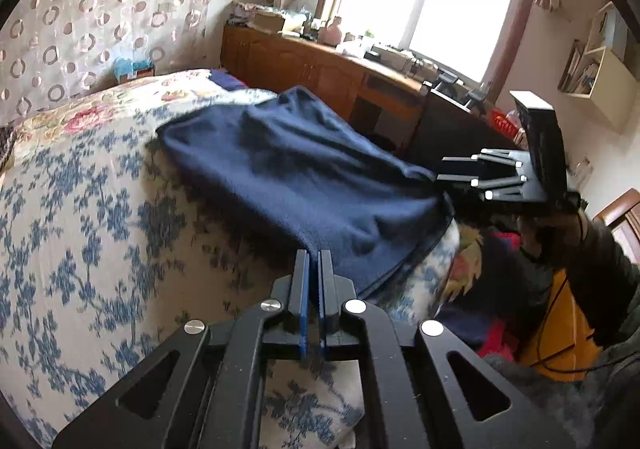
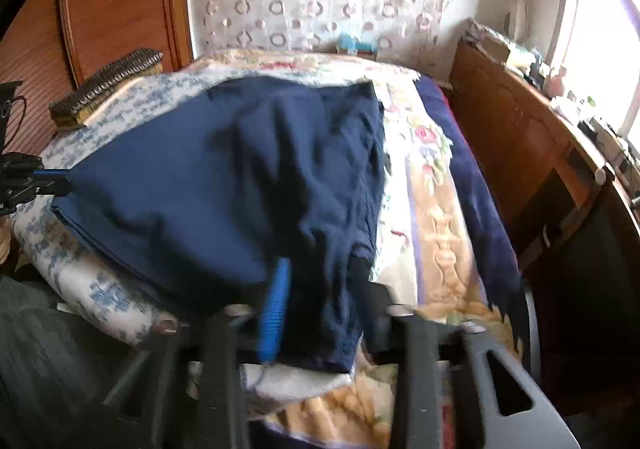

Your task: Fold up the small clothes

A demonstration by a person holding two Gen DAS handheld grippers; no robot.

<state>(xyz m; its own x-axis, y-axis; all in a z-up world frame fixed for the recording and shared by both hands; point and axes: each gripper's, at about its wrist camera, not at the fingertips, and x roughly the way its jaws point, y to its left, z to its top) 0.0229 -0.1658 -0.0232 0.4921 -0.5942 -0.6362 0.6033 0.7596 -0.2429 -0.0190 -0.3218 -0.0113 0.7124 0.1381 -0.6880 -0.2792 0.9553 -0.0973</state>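
Observation:
A navy blue garment (image 1: pixel 296 169) lies spread on the flowered bed cover (image 1: pixel 80 209). My left gripper (image 1: pixel 314 255) is shut at its near edge; whether cloth is pinched between the pads I cannot tell. The right gripper (image 1: pixel 444 169) shows at the garment's right corner, touching the cloth. In the right wrist view the garment (image 2: pixel 192 177) bunches between my right gripper's (image 2: pixel 320 269) blue pad and black finger, which stand apart with cloth between them. The left gripper (image 2: pixel 60 181) shows at the garment's left corner.
A wooden cabinet (image 1: pixel 312 69) with clutter runs under the window beyond the bed. A dark patterned cushion (image 2: pixel 108 85) lies at the bed's far left. A wooden wardrobe (image 2: pixel 116 1) stands behind it. A chair (image 1: pixel 620 217) and bright cloths are at the right.

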